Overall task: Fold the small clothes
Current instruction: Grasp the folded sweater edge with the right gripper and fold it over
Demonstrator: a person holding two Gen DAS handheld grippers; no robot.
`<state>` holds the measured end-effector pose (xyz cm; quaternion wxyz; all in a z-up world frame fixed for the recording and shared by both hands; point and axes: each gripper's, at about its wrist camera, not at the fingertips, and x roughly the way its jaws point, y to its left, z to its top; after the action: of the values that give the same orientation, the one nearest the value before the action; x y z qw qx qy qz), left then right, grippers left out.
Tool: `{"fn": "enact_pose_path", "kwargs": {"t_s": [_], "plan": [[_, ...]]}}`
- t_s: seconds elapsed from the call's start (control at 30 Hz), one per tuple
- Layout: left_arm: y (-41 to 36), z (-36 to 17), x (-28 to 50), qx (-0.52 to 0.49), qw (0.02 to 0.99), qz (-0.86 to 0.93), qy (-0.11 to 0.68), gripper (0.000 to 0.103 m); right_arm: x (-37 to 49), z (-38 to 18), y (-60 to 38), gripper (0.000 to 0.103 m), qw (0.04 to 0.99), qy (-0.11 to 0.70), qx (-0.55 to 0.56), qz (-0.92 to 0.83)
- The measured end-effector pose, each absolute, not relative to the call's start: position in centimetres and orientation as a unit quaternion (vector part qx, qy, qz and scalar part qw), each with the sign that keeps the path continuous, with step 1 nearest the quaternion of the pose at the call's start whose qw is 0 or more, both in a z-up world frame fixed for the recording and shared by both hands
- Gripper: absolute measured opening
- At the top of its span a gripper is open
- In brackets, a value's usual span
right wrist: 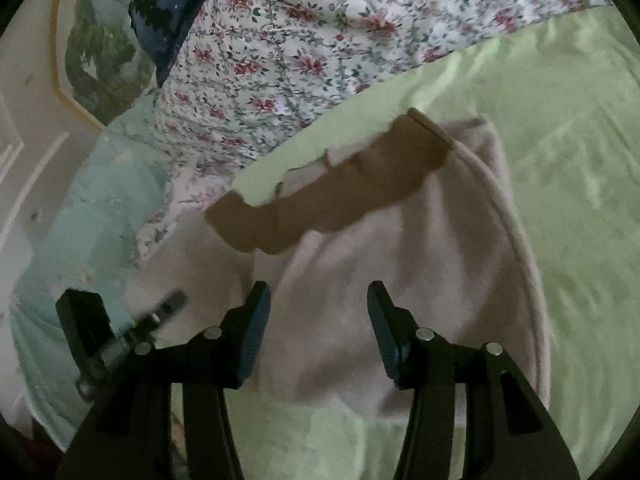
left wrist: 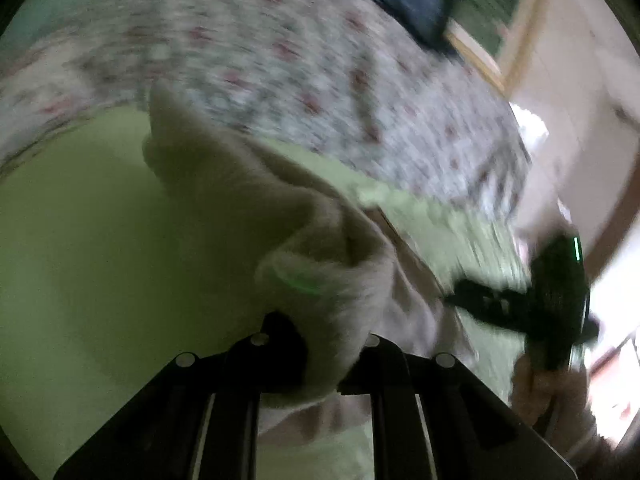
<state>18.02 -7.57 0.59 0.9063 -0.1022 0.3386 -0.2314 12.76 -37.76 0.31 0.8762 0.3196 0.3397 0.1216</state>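
Observation:
A small pale pink fleece garment [right wrist: 400, 264] with a brown waistband [right wrist: 340, 184] lies on a light green sheet [right wrist: 560, 160]. My right gripper [right wrist: 318, 320] is open just above the garment's near part, its fingers apart with nothing between them. In the blurred left wrist view my left gripper [left wrist: 332, 356] is shut on a bunched fold of the same garment [left wrist: 320, 264] and lifts it off the green sheet [left wrist: 100, 240]. The right gripper [left wrist: 520, 304] shows there at the right, and the left gripper [right wrist: 120, 328] shows in the right wrist view at the lower left.
A floral cloth [right wrist: 300, 40] covers the bed behind the green sheet. A dark blue pillow [right wrist: 168, 12] lies at the back. A pale teal cloth [right wrist: 80, 220] hangs at the left. A framed picture [right wrist: 100, 48] and a white wall stand beyond.

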Motion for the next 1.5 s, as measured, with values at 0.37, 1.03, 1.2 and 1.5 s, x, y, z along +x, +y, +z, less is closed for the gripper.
{"fn": "enact_pose_path", "kwargs": {"t_s": [0.37, 1.03, 1.2, 1.5], "plan": [[-11.8, -3.9, 18.8, -0.070, 0.882, -0.257, 0.388, 0.010, 21.9, -2.8, -32.7, 0.075, 0.824, 0.436, 0.301, 0.202], [-25.6, -3.6, 19.9, -0.035, 0.833, -0.372, 0.409, 0.011, 20.2, 2.5, -41.1, 0.016, 0.904, 0.378, 0.186, 0.068], [-27.7, -5.9, 20.0, -0.021, 0.822, -0.369, 0.433, 0.011, 19.1, -1.7, -44.2, 0.016, 0.897, 0.398, 0.191, 0.034], [-22.6, -3.5, 18.1, -0.071, 0.808, -0.385, 0.439, 0.054, 18.7, -1.5, -44.1, 0.031, 0.907, 0.388, 0.163, 0.018]]}}
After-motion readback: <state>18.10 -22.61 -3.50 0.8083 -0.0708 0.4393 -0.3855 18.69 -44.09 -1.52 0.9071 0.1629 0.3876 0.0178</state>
